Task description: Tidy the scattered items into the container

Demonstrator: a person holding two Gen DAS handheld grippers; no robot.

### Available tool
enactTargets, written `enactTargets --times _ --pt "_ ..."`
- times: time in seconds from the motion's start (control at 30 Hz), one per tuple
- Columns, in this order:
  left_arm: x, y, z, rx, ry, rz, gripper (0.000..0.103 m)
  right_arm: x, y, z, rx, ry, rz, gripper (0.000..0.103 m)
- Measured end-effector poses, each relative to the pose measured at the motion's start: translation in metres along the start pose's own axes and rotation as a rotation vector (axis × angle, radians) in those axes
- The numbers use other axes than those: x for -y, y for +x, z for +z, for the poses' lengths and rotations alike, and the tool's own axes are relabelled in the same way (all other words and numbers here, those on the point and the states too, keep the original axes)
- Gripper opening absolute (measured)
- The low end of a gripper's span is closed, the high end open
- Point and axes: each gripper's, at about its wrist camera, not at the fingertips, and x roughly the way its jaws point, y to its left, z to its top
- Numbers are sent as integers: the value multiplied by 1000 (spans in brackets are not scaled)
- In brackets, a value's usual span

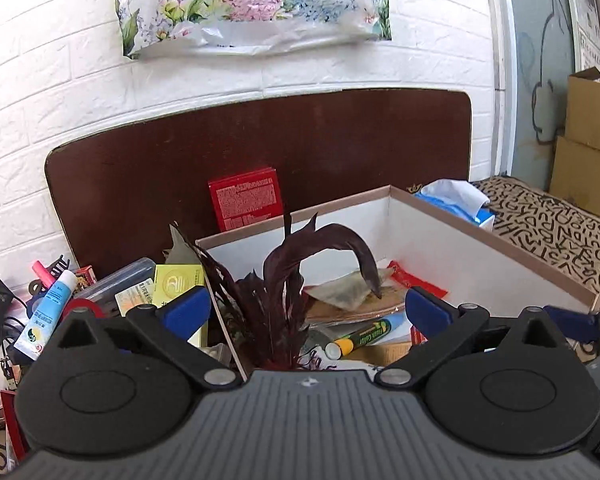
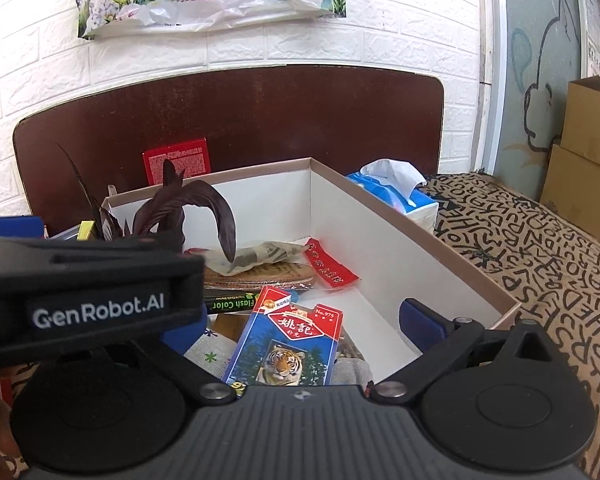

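A white cardboard box (image 1: pixel 496 246) with a brown rim stands on the bed; it also shows in the right wrist view (image 2: pixel 432 236). A dark red feather shuttlecock (image 1: pixel 284 280) stands between the wide-apart blue fingers of my left gripper (image 1: pixel 306 312), at the box's left wall. The pads do not touch it. The feathers show in the right wrist view (image 2: pixel 216 216). My right gripper (image 2: pixel 304 324) is open over the box, above a blue tiger card pack (image 2: pixel 288 344). The box holds a marker (image 1: pixel 364 334), a red packet (image 2: pixel 332 268) and insoles (image 2: pixel 260 272).
Loose items lie left of the box: a blue-white tube (image 1: pixel 48 312), a yellow box (image 1: pixel 180 280), a red box (image 1: pixel 246 198), a hair claw (image 1: pixel 58 266). A tissue pack (image 2: pixel 396 192) sits behind the box. A dark headboard (image 1: pixel 260 148) and cardboard cartons (image 2: pixel 584 152) stand beyond.
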Motion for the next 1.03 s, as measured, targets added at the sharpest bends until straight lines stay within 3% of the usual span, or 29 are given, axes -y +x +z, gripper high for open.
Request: enactTargets --times 0.53,0.63,0.73,1.03 --pt "1 2 -3 -17 7 1 103 -2 -1 -2 -5 -16 6 103" --pt "-1 -6 -5 39 -32 46 103 -4 0 -3 -8 -24 5 103" --pt "-3 -13 -4 83 -40 44 103 -3 0 -4 -6 -24 -2 103" --pt "-4 -14 -1 65 -38 29 103 -6 -2 -6 1 -28 -7 103"
